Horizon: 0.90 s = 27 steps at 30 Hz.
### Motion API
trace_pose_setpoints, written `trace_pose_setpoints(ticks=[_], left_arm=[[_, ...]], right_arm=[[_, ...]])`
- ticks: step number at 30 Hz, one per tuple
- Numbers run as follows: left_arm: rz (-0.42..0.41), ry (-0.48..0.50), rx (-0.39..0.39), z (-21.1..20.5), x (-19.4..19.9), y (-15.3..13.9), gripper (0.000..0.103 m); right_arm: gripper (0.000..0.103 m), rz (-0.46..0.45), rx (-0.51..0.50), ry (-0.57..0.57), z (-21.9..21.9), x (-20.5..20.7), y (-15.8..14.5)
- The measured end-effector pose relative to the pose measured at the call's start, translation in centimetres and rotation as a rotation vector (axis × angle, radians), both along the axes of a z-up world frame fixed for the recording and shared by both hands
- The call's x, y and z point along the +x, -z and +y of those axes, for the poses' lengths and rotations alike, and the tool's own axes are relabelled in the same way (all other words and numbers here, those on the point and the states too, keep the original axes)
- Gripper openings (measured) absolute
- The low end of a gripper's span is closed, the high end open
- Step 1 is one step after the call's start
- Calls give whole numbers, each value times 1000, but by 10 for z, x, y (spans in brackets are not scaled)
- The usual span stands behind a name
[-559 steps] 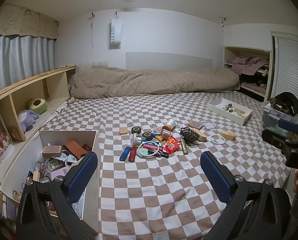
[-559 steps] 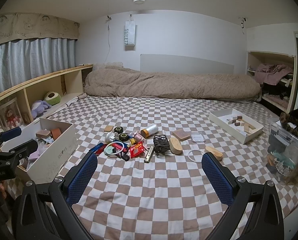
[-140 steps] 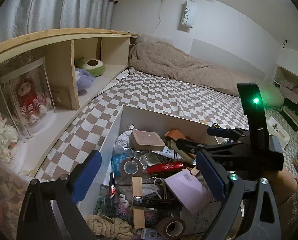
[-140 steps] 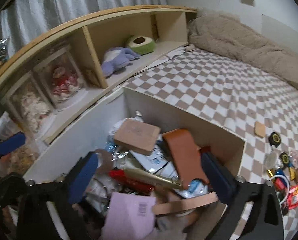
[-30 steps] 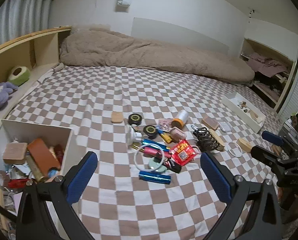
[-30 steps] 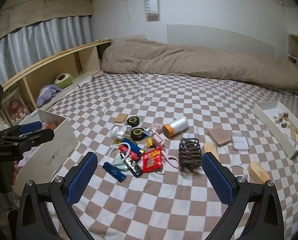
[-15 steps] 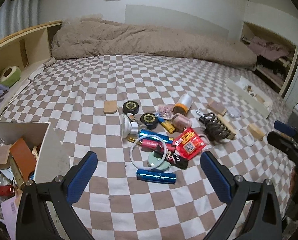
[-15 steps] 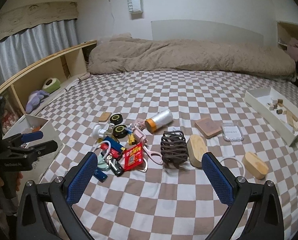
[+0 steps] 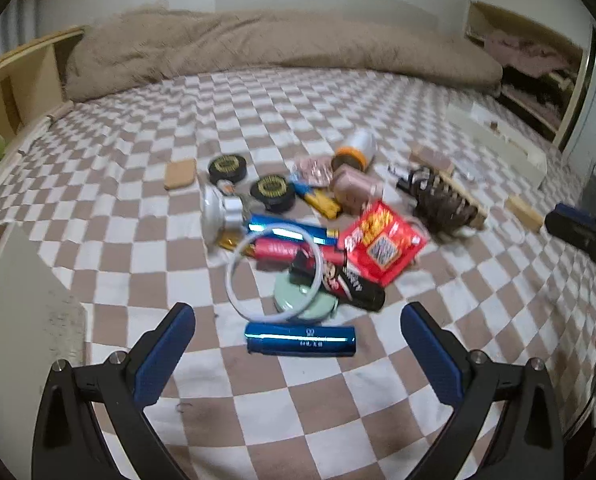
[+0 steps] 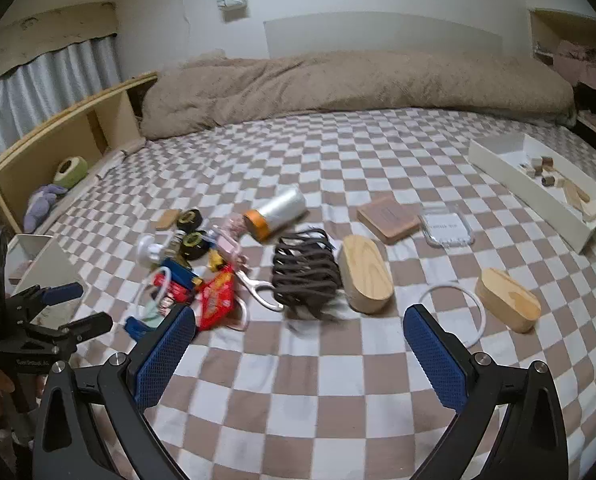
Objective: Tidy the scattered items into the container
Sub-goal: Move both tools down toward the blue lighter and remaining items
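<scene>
1. Left gripper spread wide, holding nothing, low over the checkered bedspread; both blue pads in view.
2. Blue tube lies crosswise just ahead of the left gripper, between the lines of its two fingers, not touched.
3. Right gripper also wide apart and empty, above bare checkered cover.
4. White ring lies tilted over a mint round case and a black tube, just past the blue tube.
5. Red packet right of the ring, touching the black tube; a red tube and a second blue tube under the ring's far side.
6. Dark brown hair claw right of the pile, touching an oval wooden block.
7. Second white ring beside a smaller oval wooden block, ahead of the right gripper's right finger.
8. Container: white box at the far left of the pile, near corner visible in right wrist view; contents mostly hidden.
9. Two black round tins, tan square pad, clear bottle with orange cap farther back.
10. White tray with small wooden pieces far right; brown blanket along the far edge.
</scene>
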<state>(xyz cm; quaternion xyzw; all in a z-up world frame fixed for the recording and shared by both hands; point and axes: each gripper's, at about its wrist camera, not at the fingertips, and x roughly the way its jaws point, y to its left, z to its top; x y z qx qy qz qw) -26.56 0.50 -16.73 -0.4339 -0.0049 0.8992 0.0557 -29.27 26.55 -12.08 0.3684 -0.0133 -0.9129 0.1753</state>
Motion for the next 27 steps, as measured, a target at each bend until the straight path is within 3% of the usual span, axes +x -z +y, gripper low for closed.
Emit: trace_pose_setpoints(ticks=[10, 17, 27], left_arm=[[-117, 74, -83, 18, -19, 45, 103], [-141, 108, -79, 20, -25, 58, 103], [-121, 128, -66, 22, -25, 66, 103]], right_arm=[[103, -45, 82, 69, 18, -15, 30], [103, -68, 102, 100, 32, -22, 43], [103, -110, 107, 247, 73, -41, 64]])
